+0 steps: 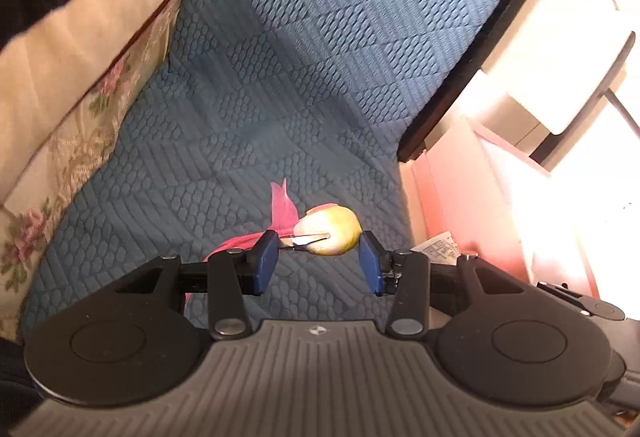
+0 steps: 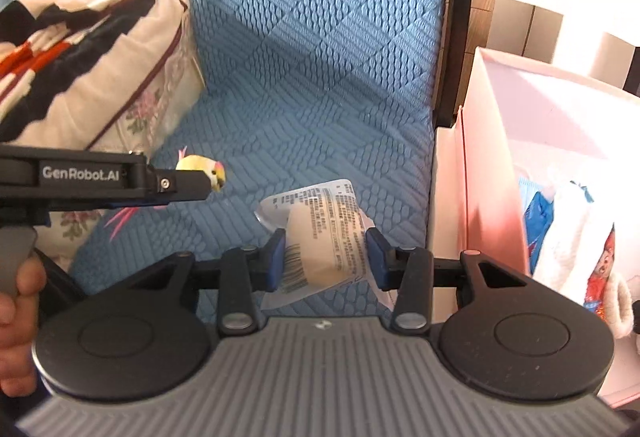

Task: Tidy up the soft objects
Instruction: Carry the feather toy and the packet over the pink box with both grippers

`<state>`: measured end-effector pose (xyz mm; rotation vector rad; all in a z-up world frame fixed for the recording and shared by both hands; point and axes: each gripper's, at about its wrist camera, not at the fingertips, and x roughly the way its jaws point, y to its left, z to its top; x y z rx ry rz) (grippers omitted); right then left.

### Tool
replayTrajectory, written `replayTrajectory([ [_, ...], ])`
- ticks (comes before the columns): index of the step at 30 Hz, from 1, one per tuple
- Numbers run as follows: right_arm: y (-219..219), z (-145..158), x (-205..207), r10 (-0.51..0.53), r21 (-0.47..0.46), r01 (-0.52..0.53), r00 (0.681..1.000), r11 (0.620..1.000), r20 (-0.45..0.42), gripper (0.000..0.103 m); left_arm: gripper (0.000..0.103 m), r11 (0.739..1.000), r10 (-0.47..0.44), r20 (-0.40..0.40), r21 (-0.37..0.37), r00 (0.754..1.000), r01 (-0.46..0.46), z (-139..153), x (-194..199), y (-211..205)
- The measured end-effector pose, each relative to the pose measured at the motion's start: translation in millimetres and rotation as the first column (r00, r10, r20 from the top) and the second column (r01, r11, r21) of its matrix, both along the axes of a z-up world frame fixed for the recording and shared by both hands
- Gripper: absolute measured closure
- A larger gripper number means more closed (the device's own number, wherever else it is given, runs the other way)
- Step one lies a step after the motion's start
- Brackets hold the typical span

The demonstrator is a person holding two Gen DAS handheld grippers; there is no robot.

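Two grippers over a blue quilted sofa seat (image 2: 320, 109). Left gripper (image 1: 319, 263): jaws partly apart, holding one small plush bird (image 1: 330, 231), yellow-headed with pink feathers; right pad touching the bird's head, a thin metal clip-like part reaching from the left pad side to its body; exact contact on the left hard to tell. Same bird (image 2: 202, 169) seen from the right wrist view at the tip of the left gripper (image 2: 188, 185), lifted off the seat, pink tail hanging below. Right gripper (image 2: 326, 255): jaws closed onto one pale soft object in a clear printed wrapper (image 2: 320, 237), barcode on its left face, both pads pressing its sides. One pink box (image 2: 488, 157) to the right of the sofa, open-topped, with several soft toys (image 2: 572, 237) inside, count unclear. One floral cushion (image 2: 160, 93) on the left of the seat, one striped blanket (image 2: 72, 37) in red, white and dark piled on it. One hand (image 2: 16, 321) at the near left on the left gripper's handle.
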<state>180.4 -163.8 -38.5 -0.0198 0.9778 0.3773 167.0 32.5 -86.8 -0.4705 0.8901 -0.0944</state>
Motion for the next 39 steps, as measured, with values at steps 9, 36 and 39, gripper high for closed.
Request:
replayTrajectory([
  [9, -20.3, 46.5, 6.3, -0.018, 0.037, 0.016, 0.998, 0.999, 0.064, 0.058, 0.053, 0.999, -0.045, 0.071, 0.004, 0.996, 0.045, 45.8, 0.7, -18.4],
  [36, -119.4, 154.7, 29.0, -0.085, 0.094, 0.065, 0.972, 0.993, 0.221, 0.057, 0.053, 0.994, -0.111, 0.23, 0.022, 0.967, 0.109, 152.6, 24.5, -112.4],
  [39, -134.6, 155.9, 28.2, -0.094, 0.086, 0.075, 0.967, 0.993, 0.237, 0.057, 0.053, 0.991, -0.136, 0.234, 0.02, 0.963, 0.135, 153.5, 29.2, -131.1],
])
